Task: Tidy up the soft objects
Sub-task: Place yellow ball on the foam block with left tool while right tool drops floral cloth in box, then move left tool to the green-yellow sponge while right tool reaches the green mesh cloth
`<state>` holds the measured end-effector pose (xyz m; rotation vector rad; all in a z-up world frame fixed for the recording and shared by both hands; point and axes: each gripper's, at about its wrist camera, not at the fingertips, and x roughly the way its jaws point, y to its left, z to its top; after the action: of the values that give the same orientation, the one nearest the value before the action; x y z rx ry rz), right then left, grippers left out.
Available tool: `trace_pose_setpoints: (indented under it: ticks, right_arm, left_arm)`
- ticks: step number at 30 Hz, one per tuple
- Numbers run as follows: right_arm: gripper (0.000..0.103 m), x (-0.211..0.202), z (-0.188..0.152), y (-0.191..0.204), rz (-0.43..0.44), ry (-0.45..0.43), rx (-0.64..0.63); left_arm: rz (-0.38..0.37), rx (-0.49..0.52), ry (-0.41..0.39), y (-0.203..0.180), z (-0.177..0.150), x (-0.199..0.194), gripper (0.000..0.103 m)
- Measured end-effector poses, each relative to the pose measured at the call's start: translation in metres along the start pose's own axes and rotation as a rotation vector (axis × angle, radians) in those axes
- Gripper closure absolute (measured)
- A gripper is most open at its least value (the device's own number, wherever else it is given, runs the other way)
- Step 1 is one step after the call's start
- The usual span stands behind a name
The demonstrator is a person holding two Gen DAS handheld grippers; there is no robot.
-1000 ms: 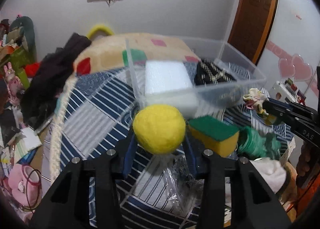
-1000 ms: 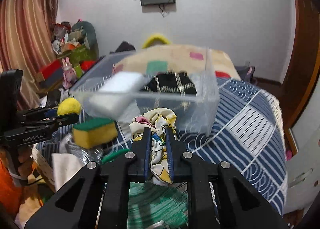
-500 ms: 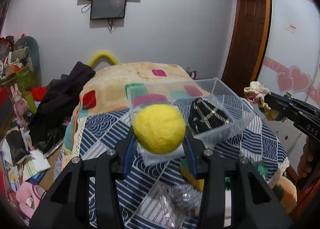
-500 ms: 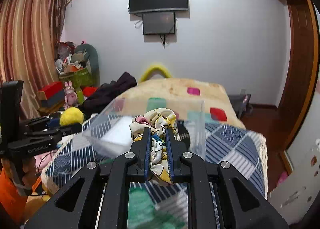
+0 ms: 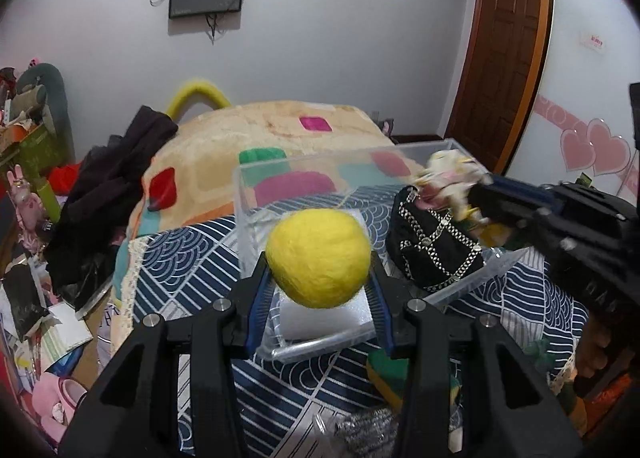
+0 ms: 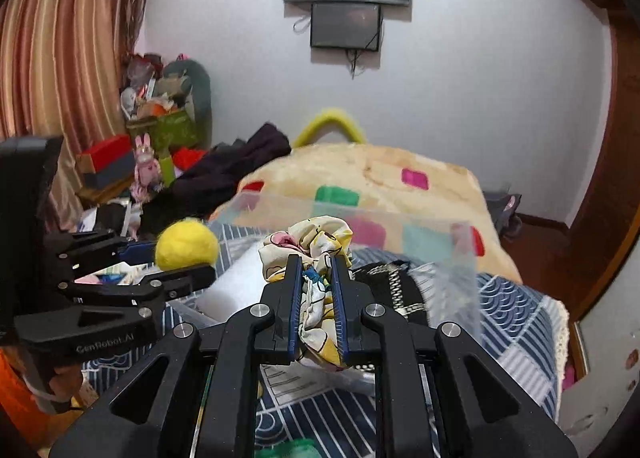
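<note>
text: "GenRobot.AI" | on: left gripper [image 6: 182, 258] body | other print: unreadable

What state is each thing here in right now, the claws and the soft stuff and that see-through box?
Left claw: shut on the yellow ball, held above the box.
Right claw: shut on the printed scrunchie.
Clear box: open-topped, on the bed.
White sponge: lying inside the box.
Black chain-pattern item: lying inside the box.
Green-and-yellow sponge: outside the box, on the bed.
</note>
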<state>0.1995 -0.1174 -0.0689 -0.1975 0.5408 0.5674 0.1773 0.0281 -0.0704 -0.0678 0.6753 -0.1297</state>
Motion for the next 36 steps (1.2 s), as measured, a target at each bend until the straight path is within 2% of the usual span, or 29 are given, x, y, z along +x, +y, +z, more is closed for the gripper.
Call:
trace_pose_setpoints:
  ticks: [10, 16, 20, 23, 30, 32, 36]
  right_arm:
    - [0.089, 0.048, -0.014, -0.003, -0.009, 0.167, -0.001]
    - [0.085, 0.04, -0.016, -0.005, 0.011, 0.181, -0.002]
    - [0.075, 0.03, -0.015, -0.005, 0.014, 0.174, -0.014]
    - [0.073, 0.02, -0.013, -0.005, 0.015, 0.153, -0.011]
    - [0.06, -0.017, -0.007, -0.009, -0.005, 0.062, 0.003]
    - [0.06, -0.029, -0.007, -0.01, -0.007, 0.038, 0.008]
    - [0.048, -0.048, -0.011, -0.011, -0.018, 0.001, 0.009]
  left_arm:
    - [-0.013, 0.02, 0.048, -0.004, -0.005, 0.021, 0.059]
    - [-0.013, 0.026, 0.049, -0.007, -0.009, 0.017, 0.053]
    - [-0.008, 0.034, 0.024, -0.011, -0.008, 0.006, 0.045]
    - [0.001, 0.05, -0.006, -0.017, -0.006, -0.008, 0.037]
    - [0.0, 0.094, -0.084, -0.034, -0.007, -0.043, 0.019]
    - [-0.005, 0.098, -0.091, -0.038, -0.008, -0.05, 0.017]
    - [-0.018, 0.095, -0.094, -0.045, -0.014, -0.06, 0.011]
